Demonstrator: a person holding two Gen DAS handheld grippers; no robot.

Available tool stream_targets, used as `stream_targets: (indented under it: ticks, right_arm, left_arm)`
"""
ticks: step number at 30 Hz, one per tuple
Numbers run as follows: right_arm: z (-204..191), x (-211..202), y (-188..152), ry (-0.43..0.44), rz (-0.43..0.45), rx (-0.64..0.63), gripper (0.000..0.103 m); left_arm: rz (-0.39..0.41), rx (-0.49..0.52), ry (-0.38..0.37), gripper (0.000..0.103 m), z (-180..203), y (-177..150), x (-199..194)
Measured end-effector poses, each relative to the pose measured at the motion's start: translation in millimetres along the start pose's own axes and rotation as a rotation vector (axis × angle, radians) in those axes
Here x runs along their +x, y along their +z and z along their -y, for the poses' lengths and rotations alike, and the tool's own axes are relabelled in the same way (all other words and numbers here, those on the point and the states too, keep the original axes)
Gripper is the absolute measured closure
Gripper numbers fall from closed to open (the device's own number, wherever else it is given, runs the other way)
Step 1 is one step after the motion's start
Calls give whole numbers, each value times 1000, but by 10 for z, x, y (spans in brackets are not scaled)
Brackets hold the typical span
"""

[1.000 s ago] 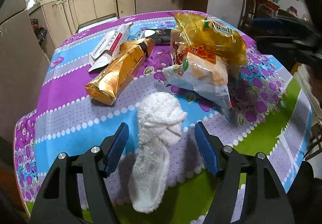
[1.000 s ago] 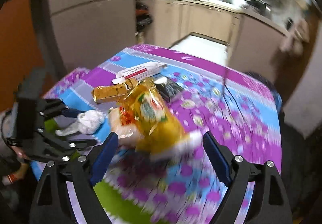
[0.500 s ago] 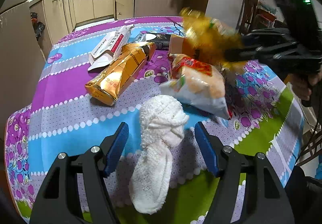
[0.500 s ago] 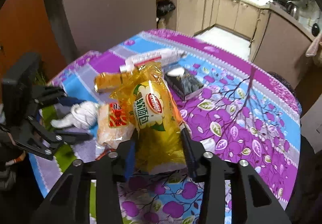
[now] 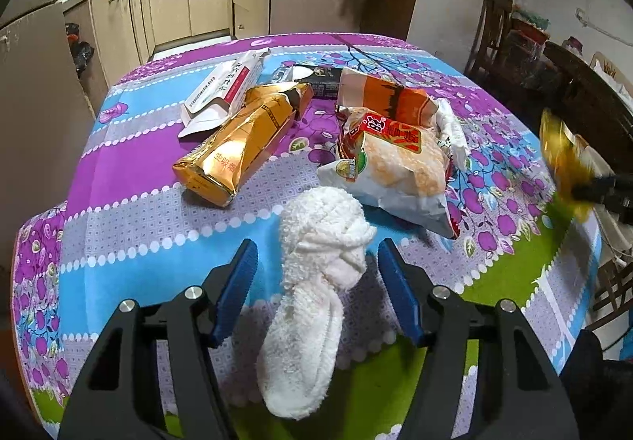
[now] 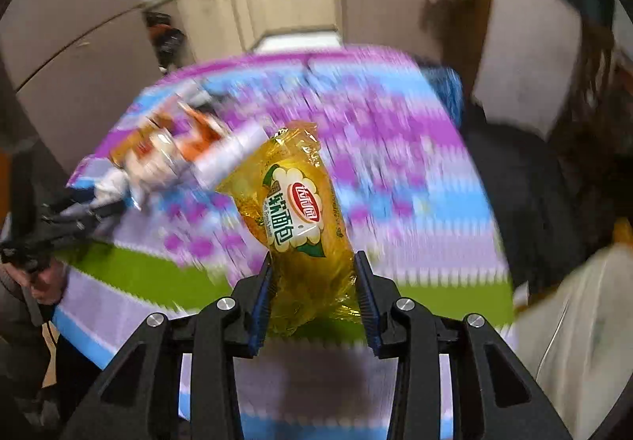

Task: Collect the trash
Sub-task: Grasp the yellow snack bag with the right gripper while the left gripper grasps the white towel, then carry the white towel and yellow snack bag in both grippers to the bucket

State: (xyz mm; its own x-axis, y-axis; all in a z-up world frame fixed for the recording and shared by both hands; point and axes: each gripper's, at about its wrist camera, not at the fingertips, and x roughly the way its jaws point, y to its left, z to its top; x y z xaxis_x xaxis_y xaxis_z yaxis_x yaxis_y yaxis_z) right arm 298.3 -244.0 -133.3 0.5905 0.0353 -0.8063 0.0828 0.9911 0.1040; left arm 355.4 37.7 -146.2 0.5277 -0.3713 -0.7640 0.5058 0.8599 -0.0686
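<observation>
My right gripper (image 6: 314, 281) is shut on a yellow bread wrapper (image 6: 296, 210) and holds it up above the table's edge; the wrapper also shows blurred at the far right of the left wrist view (image 5: 561, 159). My left gripper (image 5: 316, 274) is open, its fingers either side of a white rolled towel (image 5: 316, 266) lying on the tablecloth (image 5: 130, 226). Beyond it lie a white-and-orange snack bag (image 5: 395, 167), an orange wrapper (image 5: 379, 95), a gold foil pack (image 5: 241, 143), a white carton (image 5: 225, 84) and a dark box (image 5: 320, 78).
Kitchen cabinets (image 5: 205, 4) stand behind the table. Dark chairs and furniture (image 5: 593, 91) are at the right. A pale bag (image 6: 573, 321) shows at the lower right of the right wrist view, which is motion-blurred.
My right gripper closed on the yellow bread wrapper, lifted it off the pile and carried it to the right of the table. My left gripper stayed open around the towel.
</observation>
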Motion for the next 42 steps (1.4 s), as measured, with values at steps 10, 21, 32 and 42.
stream_targets:
  ticks: [10, 21, 32, 42]
  right_arm:
    - [-95, -133, -104, 31, 141, -84, 18]
    - [28, 350, -4, -30, 87, -85, 56]
    - [-6, 190, -202, -33, 120, 27, 69]
    - [68, -177, -353, 19, 73, 158, 69]
  left_arm:
    - [-15, 39, 75, 42, 147, -33, 15]
    - [-16, 36, 83, 41, 150, -40, 6]
    - [9, 1, 94, 72, 169, -113, -70]
    - [27, 9, 190, 75, 478, -172, -402]
